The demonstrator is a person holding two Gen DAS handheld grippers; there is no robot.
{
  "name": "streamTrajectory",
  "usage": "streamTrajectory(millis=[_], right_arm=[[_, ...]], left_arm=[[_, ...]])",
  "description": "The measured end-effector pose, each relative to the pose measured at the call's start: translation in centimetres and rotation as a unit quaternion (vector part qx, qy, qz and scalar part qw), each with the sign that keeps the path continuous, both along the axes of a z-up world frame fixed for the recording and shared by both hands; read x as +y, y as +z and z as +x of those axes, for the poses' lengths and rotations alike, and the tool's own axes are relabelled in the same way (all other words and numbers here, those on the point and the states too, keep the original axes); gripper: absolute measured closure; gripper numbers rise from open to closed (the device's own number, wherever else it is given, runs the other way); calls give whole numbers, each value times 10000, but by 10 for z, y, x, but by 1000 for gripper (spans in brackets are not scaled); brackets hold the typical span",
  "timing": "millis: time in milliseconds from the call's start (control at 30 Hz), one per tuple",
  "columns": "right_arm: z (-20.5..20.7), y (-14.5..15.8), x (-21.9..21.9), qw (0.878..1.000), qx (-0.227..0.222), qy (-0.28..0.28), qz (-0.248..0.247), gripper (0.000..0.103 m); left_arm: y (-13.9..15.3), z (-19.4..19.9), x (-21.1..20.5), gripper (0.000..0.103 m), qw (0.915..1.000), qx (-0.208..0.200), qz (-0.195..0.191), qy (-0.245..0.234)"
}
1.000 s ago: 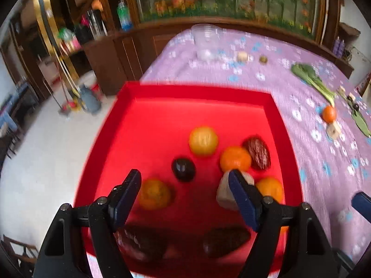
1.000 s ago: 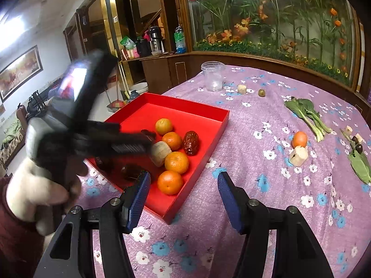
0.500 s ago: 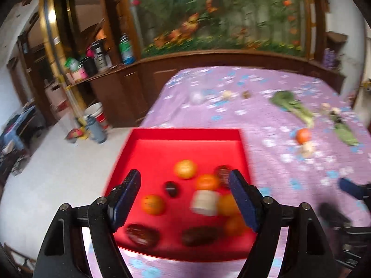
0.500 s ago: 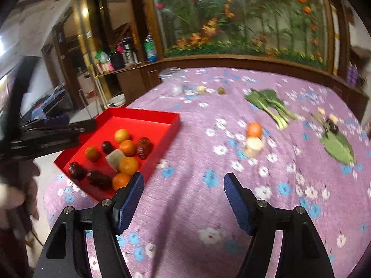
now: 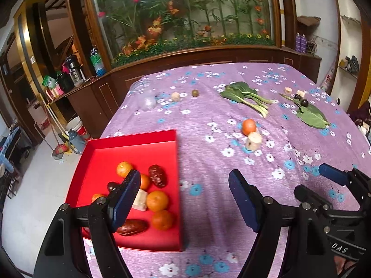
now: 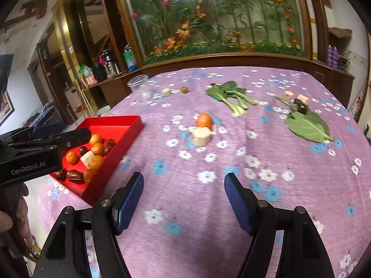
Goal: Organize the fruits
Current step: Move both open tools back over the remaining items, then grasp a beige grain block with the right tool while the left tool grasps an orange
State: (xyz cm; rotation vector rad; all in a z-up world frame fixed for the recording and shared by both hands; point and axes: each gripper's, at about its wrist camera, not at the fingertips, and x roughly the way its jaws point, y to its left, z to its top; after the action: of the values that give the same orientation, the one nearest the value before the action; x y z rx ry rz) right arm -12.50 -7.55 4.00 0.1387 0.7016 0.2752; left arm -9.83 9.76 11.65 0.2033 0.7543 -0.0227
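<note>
Over at nine o'clock my red tray (image 6: 129, 125) already holds most fruit, while an orange (image 6: 204, 119) and, I think, a dark plum (image 6: 301, 107) remain on the surface (image 6: 289, 157); both claws gape empty.

Both cameras sit just behind their own jaws, tilted down across the table (image 5: 208, 115) toward the planter window behind it. The left view looks from the near-left edge, close over the red tray (image 5: 129, 139); the right view stands further right, with the tray (image 6: 125, 125) at its left. Both share the tray, orange (image 5: 249, 126) (image 6: 204, 119) and greens (image 5: 243, 95) (image 6: 229, 95).
</note>
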Motion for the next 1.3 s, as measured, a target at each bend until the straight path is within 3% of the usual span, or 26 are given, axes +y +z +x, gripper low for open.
streamTrajectory(millis=[400, 633, 833, 1067, 1300], right_arm=[[11, -13, -51, 9992, 162, -364, 43, 26], [30, -17, -56, 9989, 313, -258, -216, 26], [59, -22, -50, 9981, 596, -38, -149, 26], [109, -19, -41, 9968, 718, 103, 349, 26], [148, -27, -17, 9956, 841, 183, 377, 34]], left_arm=[[-23, 22, -32, 26, 9991, 353, 82, -202], [-39, 40, -11, 26, 9954, 649, -705, -100], [-54, 55, 14, 26, 9815, 968, -1654, 21], [-56, 57, 28, 26, 9778, 889, -1894, 88], [-63, 63, 42, 26, 9738, 944, -2060, 190]])
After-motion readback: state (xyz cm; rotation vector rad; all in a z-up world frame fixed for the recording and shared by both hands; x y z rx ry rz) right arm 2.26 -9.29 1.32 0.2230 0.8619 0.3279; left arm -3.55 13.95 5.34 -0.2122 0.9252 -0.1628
